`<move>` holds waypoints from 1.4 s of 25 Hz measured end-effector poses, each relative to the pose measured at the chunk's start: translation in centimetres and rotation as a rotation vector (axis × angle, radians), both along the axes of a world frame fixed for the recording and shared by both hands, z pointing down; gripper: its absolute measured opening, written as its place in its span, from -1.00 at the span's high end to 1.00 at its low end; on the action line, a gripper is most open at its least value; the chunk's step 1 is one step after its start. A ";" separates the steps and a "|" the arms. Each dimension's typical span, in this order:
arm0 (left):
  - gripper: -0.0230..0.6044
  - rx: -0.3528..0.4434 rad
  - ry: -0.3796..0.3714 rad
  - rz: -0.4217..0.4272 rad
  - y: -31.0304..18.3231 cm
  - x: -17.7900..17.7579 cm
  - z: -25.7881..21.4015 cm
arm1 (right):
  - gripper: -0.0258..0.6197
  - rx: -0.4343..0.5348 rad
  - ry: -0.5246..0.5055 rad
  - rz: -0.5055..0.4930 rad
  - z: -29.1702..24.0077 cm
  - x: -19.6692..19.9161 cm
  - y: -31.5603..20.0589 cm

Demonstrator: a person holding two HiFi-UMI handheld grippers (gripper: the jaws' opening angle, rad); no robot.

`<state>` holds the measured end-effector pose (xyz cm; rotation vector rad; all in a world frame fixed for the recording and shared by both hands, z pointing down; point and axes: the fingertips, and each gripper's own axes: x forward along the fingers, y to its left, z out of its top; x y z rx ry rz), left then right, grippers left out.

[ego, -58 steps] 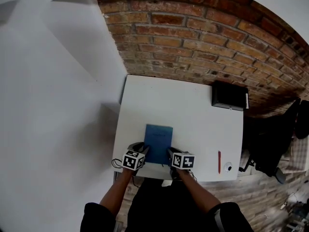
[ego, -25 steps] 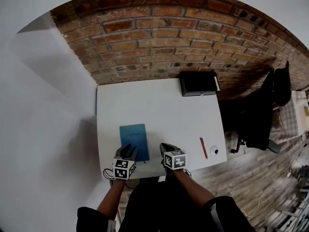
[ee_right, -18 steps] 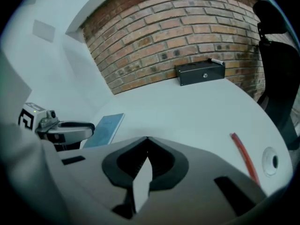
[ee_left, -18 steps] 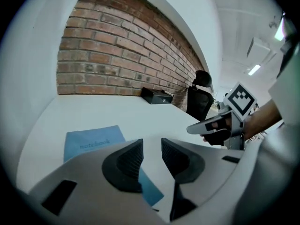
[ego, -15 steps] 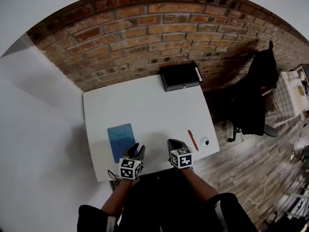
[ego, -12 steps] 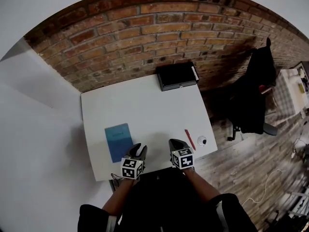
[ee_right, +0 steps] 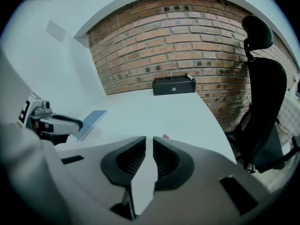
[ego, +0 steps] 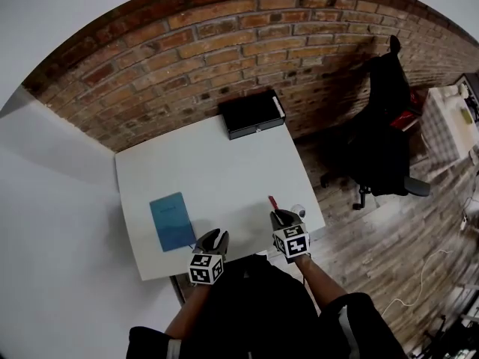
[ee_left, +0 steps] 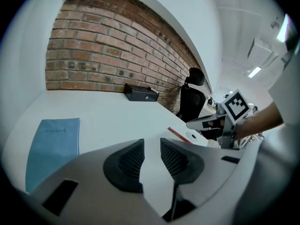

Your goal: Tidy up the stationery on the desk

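White surface [ego: 224, 163] against a brick wall [ego: 224, 43], black office chair [ego: 385, 126] beside it. A slim red pen [ego: 272, 201] lies by the right edge, just ahead of the near-closed, empty right tool [ego: 282, 216] — left tool [ego: 215, 238] half-open, empty, jaws just been closing.

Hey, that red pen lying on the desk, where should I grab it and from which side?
Grip the red pen mid-barrel, probably from above, jaws across its narrow width: it lies flat on the desk, so only its long sides offer purchase.
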<state>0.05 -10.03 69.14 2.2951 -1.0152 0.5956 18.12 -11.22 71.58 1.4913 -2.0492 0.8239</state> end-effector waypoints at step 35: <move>0.55 0.007 -0.060 -0.091 1.4 -0.3 -1.5 | 0.72 -0.223 0.167 -0.040 7.5 3.2 2.0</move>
